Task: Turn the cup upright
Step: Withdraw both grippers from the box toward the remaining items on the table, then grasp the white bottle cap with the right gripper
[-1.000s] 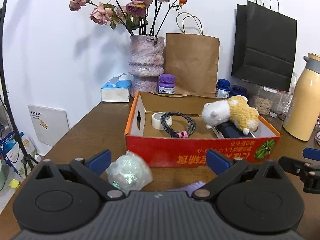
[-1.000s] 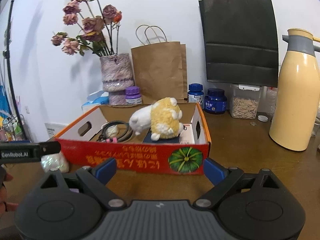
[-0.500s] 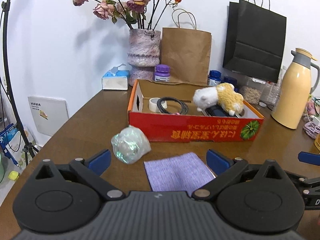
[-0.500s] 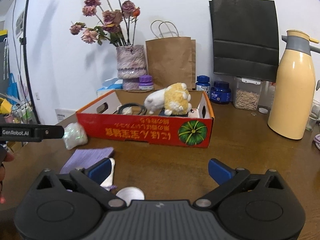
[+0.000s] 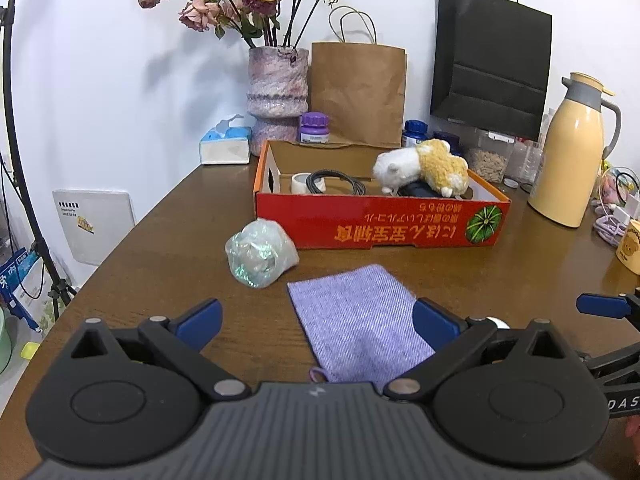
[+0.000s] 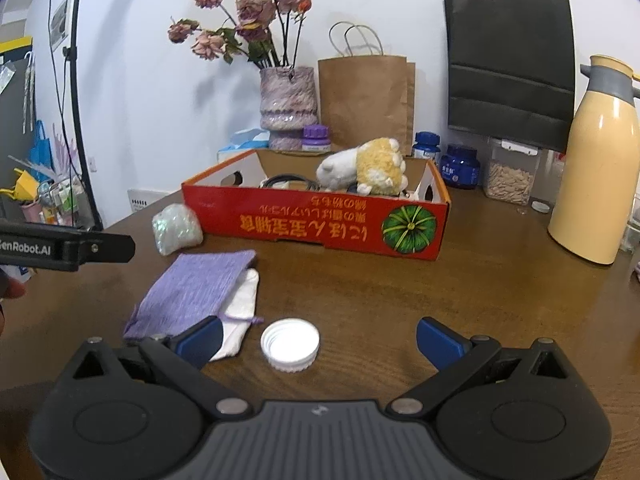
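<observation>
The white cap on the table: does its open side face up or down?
Up. The cap lies flat on the table, and the right wrist view shows its hollow inside and threaded rim.

Both wrist cameras ride low over the table [image 5: 168,240], angled downward toward the far wall; each catches the red box [image 5: 380,224] [image 6: 320,224] and purple cloth [image 5: 356,320] [image 6: 196,284].

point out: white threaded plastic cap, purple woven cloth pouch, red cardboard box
white threaded plastic cap [image 6: 290,344], right wrist view, open inside
purple woven cloth pouch [image 5: 356,320], left wrist view, middle of fabric
red cardboard box [image 5: 380,226], left wrist view, front wall
</observation>
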`<state>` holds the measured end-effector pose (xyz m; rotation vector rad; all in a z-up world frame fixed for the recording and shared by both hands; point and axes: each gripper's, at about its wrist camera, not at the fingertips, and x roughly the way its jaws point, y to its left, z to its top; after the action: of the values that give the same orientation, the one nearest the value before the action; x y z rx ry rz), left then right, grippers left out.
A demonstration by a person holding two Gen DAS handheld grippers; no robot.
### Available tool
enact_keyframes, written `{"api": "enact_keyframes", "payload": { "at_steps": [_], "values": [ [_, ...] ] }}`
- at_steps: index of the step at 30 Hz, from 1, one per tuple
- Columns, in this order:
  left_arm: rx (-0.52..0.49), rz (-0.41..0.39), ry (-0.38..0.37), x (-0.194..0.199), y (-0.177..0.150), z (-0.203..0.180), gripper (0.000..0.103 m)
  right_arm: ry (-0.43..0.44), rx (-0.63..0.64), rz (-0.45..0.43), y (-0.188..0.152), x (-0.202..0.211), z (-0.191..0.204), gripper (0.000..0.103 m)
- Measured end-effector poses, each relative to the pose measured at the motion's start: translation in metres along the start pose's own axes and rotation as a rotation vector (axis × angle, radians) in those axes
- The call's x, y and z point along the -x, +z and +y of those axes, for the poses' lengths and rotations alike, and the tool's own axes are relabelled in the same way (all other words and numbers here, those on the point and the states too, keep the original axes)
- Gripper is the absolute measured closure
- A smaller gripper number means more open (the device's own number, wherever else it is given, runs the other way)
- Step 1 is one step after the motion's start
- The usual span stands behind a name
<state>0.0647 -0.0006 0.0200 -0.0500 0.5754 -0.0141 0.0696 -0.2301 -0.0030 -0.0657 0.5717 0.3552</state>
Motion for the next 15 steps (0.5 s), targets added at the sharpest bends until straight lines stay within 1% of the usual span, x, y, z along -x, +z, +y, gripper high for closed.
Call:
{"api": "enact_keyframes", "payload": {
  "at_steps": [5, 10, 13, 15],
  "values": [
    [0.001, 0.012, 0.0, 0.0, -0.004, 0.003, 0.0, -0.003, 0.029, 0.047, -0.007, -0.008, 0.004, 0.0],
    [0.009, 0.022, -0.004, -0.002, -0.007, 0.007, 0.0, 0.01, 0.057, 0.075, -0.009, -0.018, 0.006, 0.001],
    [0.014, 0.027, -0.005, -0.003, -0.009, 0.009, 0.0, 0.027, 0.079, 0.092, -0.007, -0.029, 0.008, 0.007],
    [0.016, 0.03, -0.005, -0.004, -0.009, 0.01, 0.0, 0.036, 0.087, 0.111, -0.005, -0.038, 0.008, 0.014]
  ]
}}
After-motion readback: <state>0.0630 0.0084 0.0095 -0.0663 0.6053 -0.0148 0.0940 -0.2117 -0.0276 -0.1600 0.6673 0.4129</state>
